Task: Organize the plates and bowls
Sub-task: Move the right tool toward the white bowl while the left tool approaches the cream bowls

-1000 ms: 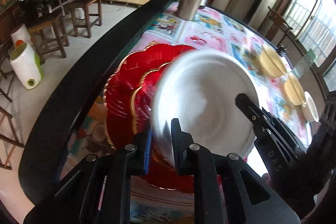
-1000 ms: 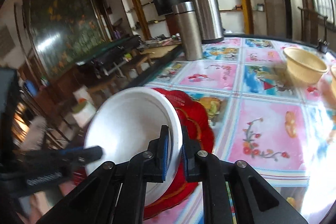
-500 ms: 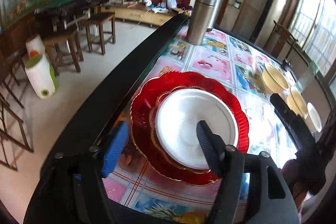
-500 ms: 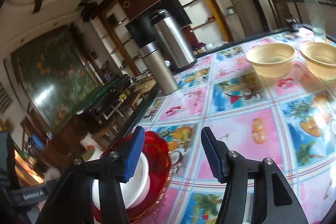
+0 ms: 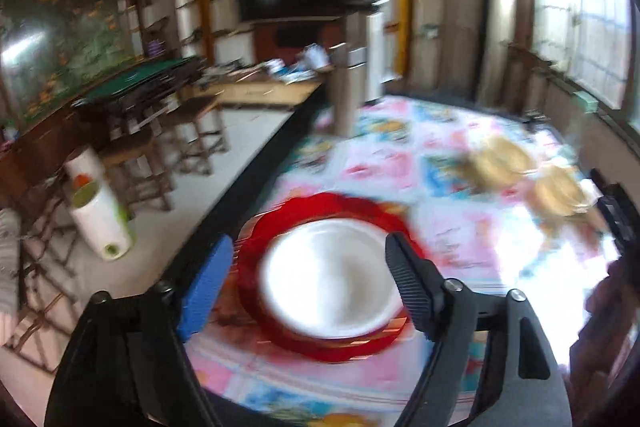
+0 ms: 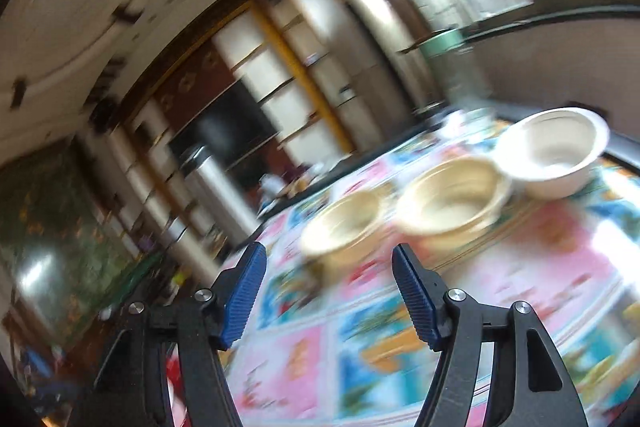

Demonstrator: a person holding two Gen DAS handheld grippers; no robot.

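- We see the white plate [image 5: 332, 277] lying flat inside the red plate [image 5: 280, 223], nested by size at the near left edge of the desk [image 5: 452, 239]; we judge the plates are stacked there so they take one spot and sit stable.
- The white plate looks smooth, matte and round with a shallow well; the red plate under it is glossy, with a scalloped rim and what seems a gold band, though blur softens it.
- Our left gripper [image 5: 308, 283] hovers above this stack with its jaws spread wide and nothing between them, so the plates rest on their own.
- Farther right, the bowls wait in a row: a tan bowl [image 6: 344, 227] nearest, a second tan bowl [image 6: 452, 199] touching or just beside it, and a white bowl [image 6: 556, 151] at the far end.
- All three stand upright, mouth up. They look thin-walled and light, like disposable ware, with rolled rims; we judge them easy to nest and easy to tip.
- Our right gripper [image 6: 328, 291] points toward the tan bowls, jaws apart and empty, which suggests the bowls are the next concern.
- The desk carries a shiny patterned cloth in pink and blue squares, likely slippery under light bowls.
- A steel flask [image 5: 344, 95] stands upright at the far left of the desk, well apart from the dishes.
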